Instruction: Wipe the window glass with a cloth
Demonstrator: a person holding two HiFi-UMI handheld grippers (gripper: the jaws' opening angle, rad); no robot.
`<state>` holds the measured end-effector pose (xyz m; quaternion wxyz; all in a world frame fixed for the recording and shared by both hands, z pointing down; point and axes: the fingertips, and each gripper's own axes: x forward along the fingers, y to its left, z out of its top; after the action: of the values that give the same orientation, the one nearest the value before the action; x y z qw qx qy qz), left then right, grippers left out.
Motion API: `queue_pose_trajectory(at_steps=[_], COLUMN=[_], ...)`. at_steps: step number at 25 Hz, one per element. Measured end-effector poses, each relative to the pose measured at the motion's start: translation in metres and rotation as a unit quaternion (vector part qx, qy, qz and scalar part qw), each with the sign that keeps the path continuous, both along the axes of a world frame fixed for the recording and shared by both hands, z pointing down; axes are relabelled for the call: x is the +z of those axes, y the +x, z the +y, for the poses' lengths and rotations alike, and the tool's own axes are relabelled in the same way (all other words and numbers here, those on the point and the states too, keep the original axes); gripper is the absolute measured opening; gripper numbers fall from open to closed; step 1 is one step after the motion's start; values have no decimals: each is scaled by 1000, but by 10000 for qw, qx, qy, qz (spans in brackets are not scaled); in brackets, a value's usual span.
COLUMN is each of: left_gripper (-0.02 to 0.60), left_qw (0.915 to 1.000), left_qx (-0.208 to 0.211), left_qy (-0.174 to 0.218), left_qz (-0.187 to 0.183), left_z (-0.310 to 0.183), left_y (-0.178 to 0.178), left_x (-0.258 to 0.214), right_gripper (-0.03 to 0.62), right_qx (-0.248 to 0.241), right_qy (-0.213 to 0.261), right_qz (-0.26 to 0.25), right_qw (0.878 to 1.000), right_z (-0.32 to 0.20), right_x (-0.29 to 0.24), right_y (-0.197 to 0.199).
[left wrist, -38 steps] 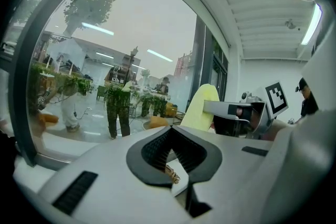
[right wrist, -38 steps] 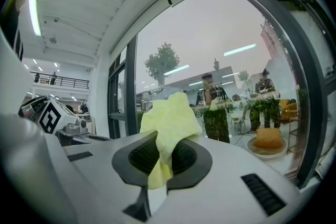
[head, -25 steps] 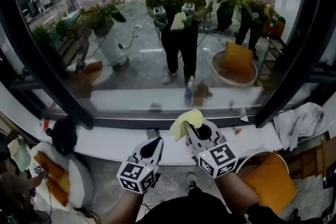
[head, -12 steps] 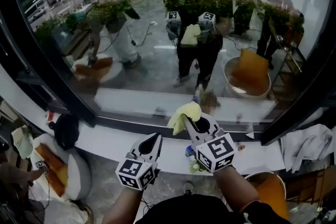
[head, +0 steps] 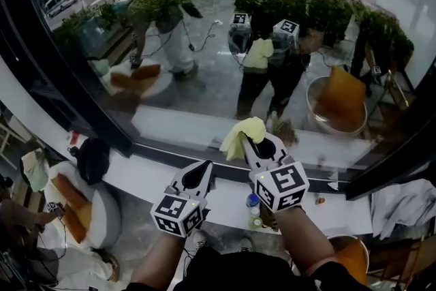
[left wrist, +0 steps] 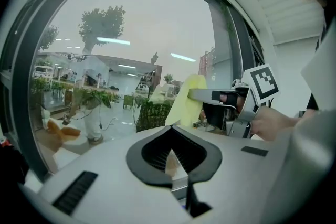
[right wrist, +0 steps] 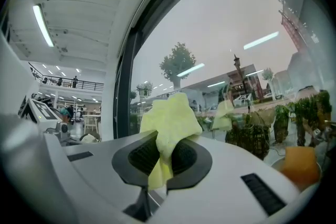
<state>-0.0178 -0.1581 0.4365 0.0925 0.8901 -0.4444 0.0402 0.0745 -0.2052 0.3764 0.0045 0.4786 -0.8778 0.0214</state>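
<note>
yellow cloth (head: 243,132) in right claw (head: 249,142)

In right claw (head: 251,141), cloth (head: 242,133), before window glass (head: 204,44); left claw (head: 204,170) lower left; sill (head: 139,175) beneath both.

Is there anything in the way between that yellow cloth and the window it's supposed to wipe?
Nothing visible does. The right gripper holds the yellow cloth up toward the window glass, with no object between them. The left gripper sits lower, to its left, jaws together and empty.

The right hand-held gripper (head: 249,142) pinches the cloth (head: 241,133), the left hand-held gripper (head: 204,171) closed empty
</note>
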Motion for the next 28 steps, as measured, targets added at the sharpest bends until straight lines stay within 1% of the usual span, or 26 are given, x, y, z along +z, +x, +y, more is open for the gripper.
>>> queue_pose_trajectory(at_steps=[3, 9, 12, 19, 24, 28], left_gripper=[8, 8, 8, 8, 8, 8], left_qw=[9999, 9989, 9976, 9956, 9947, 9939], left_qx=[90, 433, 628, 861, 959, 1039], left_qy=[34, 124, 188, 225, 179, 143], left_qz=[73, 163, 217, 295, 329, 325], left_z=[-22, -60, -81, -130, -143, -157], left_y=[-8, -27, -34, -86, -85, -90], left_x=[-4, -27, -21, -4, -8, -5], right_gripper=[43, 43, 43, 43, 43, 43], right_qx=[87, 405, 569, 806, 944, 1005], right_qy=[57, 112, 137, 143, 116, 93], right_qz=[20, 136, 187, 338, 371, 377], right_qw=[9999, 9990, 9981, 9961, 9948, 9942], right_z=[-20, -56, -73, -117, -132, -146], right_x=[-9, -30, -28, -14, -22, -21], right_y=[-12, -35, -42, -98, -97, -106])
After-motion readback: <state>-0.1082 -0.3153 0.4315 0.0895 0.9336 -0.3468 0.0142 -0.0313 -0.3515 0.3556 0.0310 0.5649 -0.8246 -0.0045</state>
